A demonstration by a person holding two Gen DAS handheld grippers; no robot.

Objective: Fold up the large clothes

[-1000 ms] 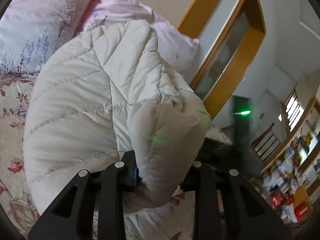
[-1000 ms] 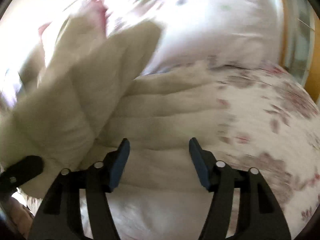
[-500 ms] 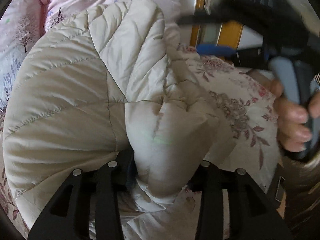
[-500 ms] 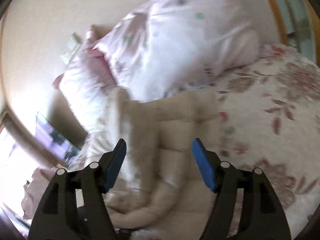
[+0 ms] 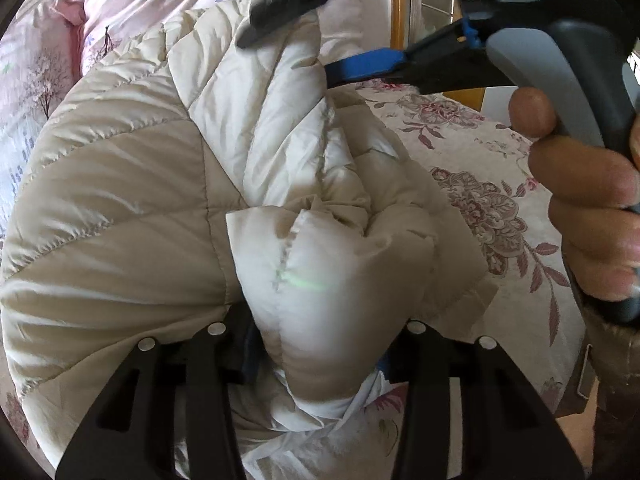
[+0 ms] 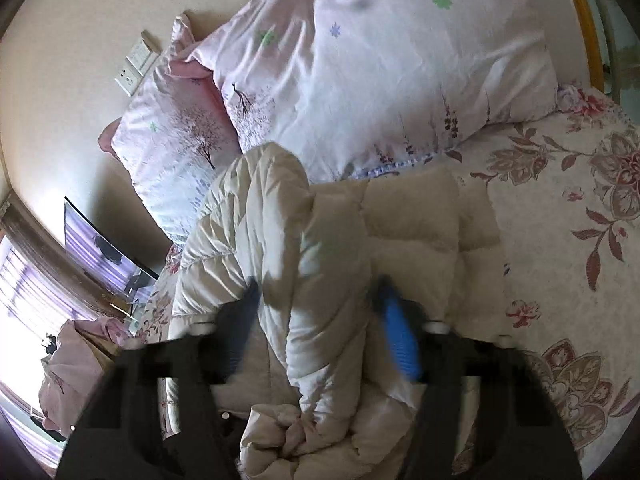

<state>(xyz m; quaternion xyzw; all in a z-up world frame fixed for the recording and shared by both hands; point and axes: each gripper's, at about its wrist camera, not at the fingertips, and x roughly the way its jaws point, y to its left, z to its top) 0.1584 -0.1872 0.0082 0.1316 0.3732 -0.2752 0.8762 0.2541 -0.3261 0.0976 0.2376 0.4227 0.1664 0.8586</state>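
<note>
A cream quilted puffer jacket (image 5: 132, 208) lies bunched on the floral bedspread (image 5: 492, 200). My left gripper (image 5: 316, 336) is shut on a thick fold of the jacket, which bulges out between its fingers. My right gripper (image 6: 316, 308) hovers over the jacket (image 6: 408, 232) with its jaws wide apart, straddling a raised fold without pinching it. The right gripper also shows in the left wrist view (image 5: 400, 60), held by a hand at the upper right, one blue pad close to the jacket.
Pink and white printed pillows (image 6: 400, 64) lie at the head of the bed against a cream wall with a socket plate (image 6: 134, 66). A wooden frame (image 6: 584, 20) stands at the right. A screen (image 6: 100, 248) and window are at the left.
The left gripper has swung its fold over toward the bed's middle. The right gripper has come down over the jacket and now straddles a raised fold.
</note>
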